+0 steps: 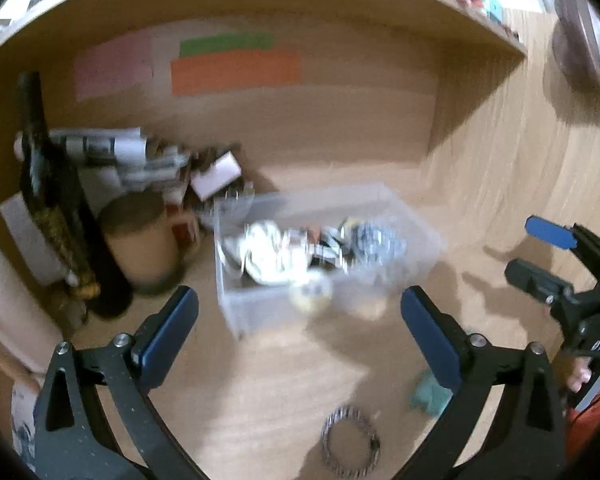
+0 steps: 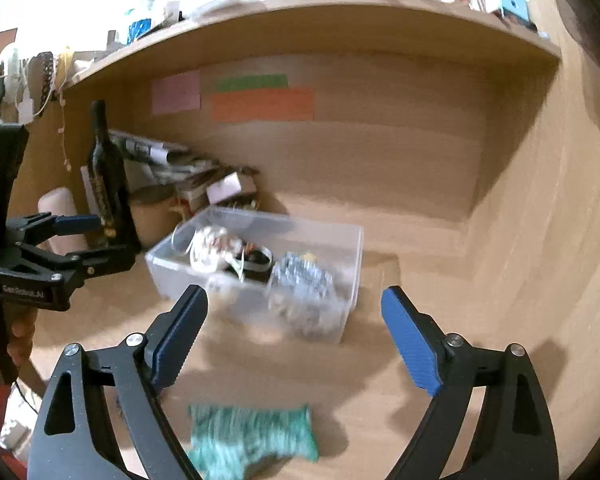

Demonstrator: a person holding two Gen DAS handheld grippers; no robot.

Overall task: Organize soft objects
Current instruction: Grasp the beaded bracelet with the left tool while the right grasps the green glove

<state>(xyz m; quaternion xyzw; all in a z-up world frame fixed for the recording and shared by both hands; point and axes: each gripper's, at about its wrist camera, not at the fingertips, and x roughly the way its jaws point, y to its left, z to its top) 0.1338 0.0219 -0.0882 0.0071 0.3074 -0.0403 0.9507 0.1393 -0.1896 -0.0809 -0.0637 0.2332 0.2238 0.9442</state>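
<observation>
A clear plastic bin [image 1: 416, 216] stands on the wooden desk and holds several soft items, among them a white bundle [image 1: 268, 252] and a grey patterned one [image 1: 376, 240]. It also shows in the right wrist view [image 2: 352, 240]. A teal knitted cloth [image 2: 252, 436] lies on the desk just below my right gripper [image 2: 294, 332], which is open and empty. The cloth shows in the left wrist view [image 1: 430, 396] too. A black-and-white ring band [image 1: 350, 442] lies on the desk below my left gripper [image 1: 300, 320], open and empty. A pale round item [image 1: 312, 292] is blurred at the bin's front.
A dark bottle [image 2: 104, 172], a tan cylinder tin [image 1: 140, 240], rolled papers [image 1: 100, 146] and small boxes crowd the back left corner. Coloured notes [image 2: 260, 100] are stuck on the back panel. A cluttered shelf [image 2: 300, 12] runs overhead. A wooden side panel [image 2: 540, 200] is at right.
</observation>
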